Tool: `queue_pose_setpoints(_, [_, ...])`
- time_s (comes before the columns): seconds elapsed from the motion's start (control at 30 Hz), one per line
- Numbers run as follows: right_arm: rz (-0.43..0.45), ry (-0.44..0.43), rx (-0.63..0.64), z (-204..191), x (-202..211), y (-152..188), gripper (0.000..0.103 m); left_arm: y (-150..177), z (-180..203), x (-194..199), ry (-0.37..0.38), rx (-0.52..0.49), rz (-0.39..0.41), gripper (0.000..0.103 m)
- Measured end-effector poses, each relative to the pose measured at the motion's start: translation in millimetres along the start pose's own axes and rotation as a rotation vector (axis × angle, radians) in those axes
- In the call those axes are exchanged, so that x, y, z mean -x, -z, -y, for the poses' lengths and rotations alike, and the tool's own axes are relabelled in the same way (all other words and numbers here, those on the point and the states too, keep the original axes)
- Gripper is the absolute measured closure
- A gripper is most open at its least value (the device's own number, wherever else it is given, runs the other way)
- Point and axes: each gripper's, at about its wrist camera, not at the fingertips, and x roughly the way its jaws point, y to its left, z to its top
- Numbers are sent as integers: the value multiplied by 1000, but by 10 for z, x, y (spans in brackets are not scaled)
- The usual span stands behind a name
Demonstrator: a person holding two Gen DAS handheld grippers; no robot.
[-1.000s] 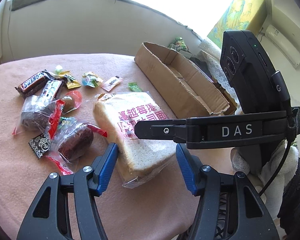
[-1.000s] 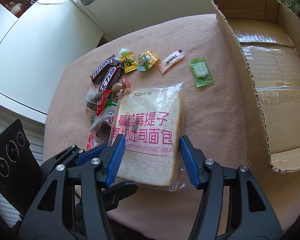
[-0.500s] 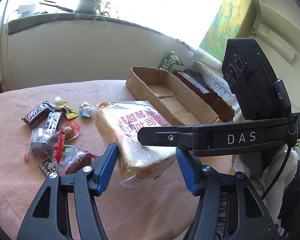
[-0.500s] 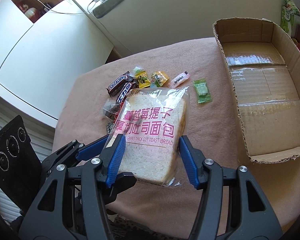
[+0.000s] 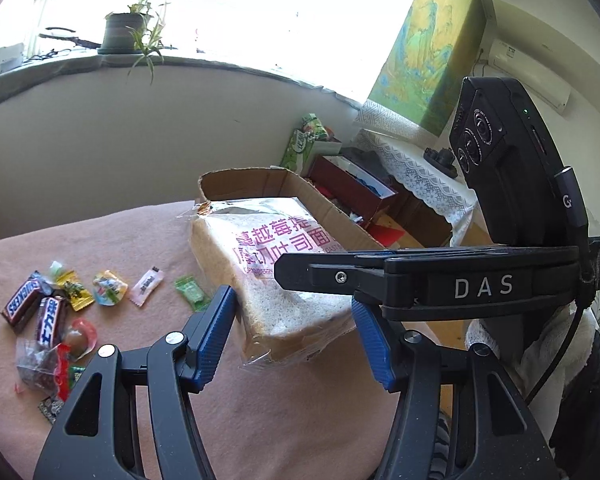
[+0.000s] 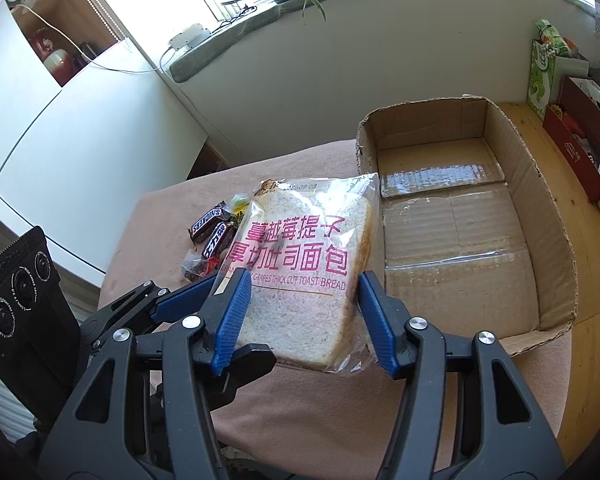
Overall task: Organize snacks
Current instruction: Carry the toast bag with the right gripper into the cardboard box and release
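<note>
A clear pack of thick-cut toast bread (image 5: 284, 248) (image 6: 304, 240) with pink lettering hangs above the pink tablecloth, tilted. My left gripper (image 5: 292, 300) has its blue pads pressed against the pack's near end. My right gripper (image 6: 305, 280) clamps it from both sides; its black finger (image 5: 420, 280) crosses over the pack in the left wrist view. The left gripper's fingers (image 6: 188, 300) reach in under the pack's left corner. An open cardboard box (image 5: 260, 180) (image 6: 512, 140) stands empty just right of the pack.
Loose snacks lie on the cloth at left: a Snickers bar (image 5: 20, 300) (image 6: 206, 220), a second chocolate bar (image 5: 50, 318), several small wrapped candies (image 5: 110, 288), and bagged dark cakes (image 5: 40, 368). A red box (image 6: 576, 148) and a green carton (image 6: 542, 72) stand beyond the cardboard box.
Both grippers have risen with the bread pack, lifting it off the cloth. The small candies that the pack hid show in the left view, and the box has come nearer.
</note>
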Motion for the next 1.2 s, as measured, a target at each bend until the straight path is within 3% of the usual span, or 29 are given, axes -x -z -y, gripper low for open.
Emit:
queue_pose_setpoints(0.3, [26, 16, -43, 522, 19, -270, 45, -280, 146, -516, -20, -22, -37, 44])
queue_pose_setpoints(0.63, [4, 42, -103, 1098, -190, -398, 45, -344, 229, -1036, -20, -8, -115, 44])
queue_pose_setpoints(0.97, [-1, 67, -119, 1263, -233, -403, 45, -338, 295, -1097, -32, -28, -150, 44])
queue_pose_setpoints(1.2, [40, 171, -82, 1169, -136, -427, 45, -320, 333, -933, -37, -53, -132, 44])
